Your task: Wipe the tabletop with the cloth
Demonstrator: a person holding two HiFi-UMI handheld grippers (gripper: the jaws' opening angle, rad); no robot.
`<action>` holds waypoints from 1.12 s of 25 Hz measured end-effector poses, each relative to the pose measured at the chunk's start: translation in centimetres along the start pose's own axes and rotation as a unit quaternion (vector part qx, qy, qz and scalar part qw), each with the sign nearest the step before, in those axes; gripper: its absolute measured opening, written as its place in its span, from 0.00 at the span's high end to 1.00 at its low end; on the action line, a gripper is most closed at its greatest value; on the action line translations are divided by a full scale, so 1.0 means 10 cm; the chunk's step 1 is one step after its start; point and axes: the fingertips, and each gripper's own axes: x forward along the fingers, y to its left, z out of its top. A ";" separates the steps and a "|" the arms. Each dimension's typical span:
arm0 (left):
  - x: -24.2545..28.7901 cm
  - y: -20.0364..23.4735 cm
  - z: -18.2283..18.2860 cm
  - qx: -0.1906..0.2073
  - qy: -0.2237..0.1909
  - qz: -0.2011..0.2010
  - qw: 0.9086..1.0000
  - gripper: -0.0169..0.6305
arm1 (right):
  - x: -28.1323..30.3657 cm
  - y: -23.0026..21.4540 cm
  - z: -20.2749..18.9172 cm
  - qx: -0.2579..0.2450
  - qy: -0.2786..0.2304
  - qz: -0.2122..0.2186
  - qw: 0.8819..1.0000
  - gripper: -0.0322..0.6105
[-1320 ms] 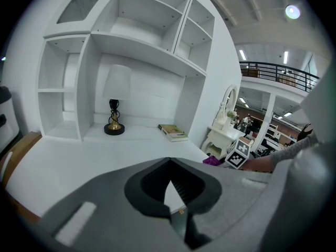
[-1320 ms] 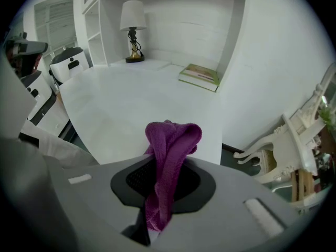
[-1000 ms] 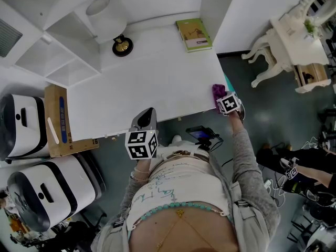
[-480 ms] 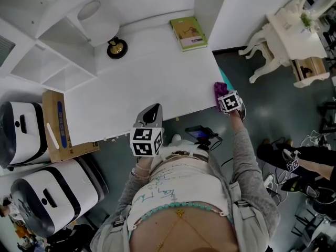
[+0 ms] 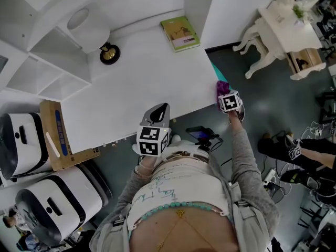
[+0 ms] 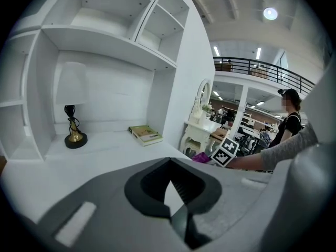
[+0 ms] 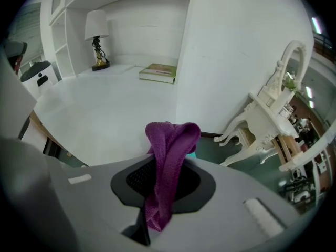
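At the far left a cardboard box [image 5: 55, 135] sits beside two white machines [image 5: 21, 138], below the open white shelves [image 5: 50, 62]. Toward the back left of the tabletop [image 5: 136, 83] stands a small lamp [image 5: 109, 53] with a dark, gold-trimmed base and a white shade. The left gripper [image 5: 160, 110] hovers at the table's front edge, near the middle. Its own view shows the jaws drawn together with nothing between them. Farther right, a green book [image 5: 180, 33] lies flat at the back of the tabletop, next to the white wall panel. The right gripper [image 5: 224, 93] is at the table's right front corner. Its jaws are clamped on the purple cloth [image 5: 222, 85], which bunches up out of them and folds over. The cloth is right at the table's right edge; whether it touches the surface is hard to tell from above. Beyond it, on the grey floor at the right, stands an ornate white dressing table [image 5: 278, 30].
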 end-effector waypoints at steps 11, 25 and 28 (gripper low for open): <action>-0.07 0.06 0.00 -0.005 -0.014 0.005 1.000 0.97 | -0.34 0.53 0.45 -0.029 -0.104 0.064 0.992 0.82; -0.45 0.32 -0.02 -0.023 -0.041 0.040 0.998 0.97 | -0.73 1.44 0.92 -0.091 -0.142 0.130 0.977 0.82; -0.57 0.36 -0.03 -0.026 -0.049 0.045 0.997 0.97 | -0.87 1.65 1.03 -0.102 -0.158 0.142 0.972 0.82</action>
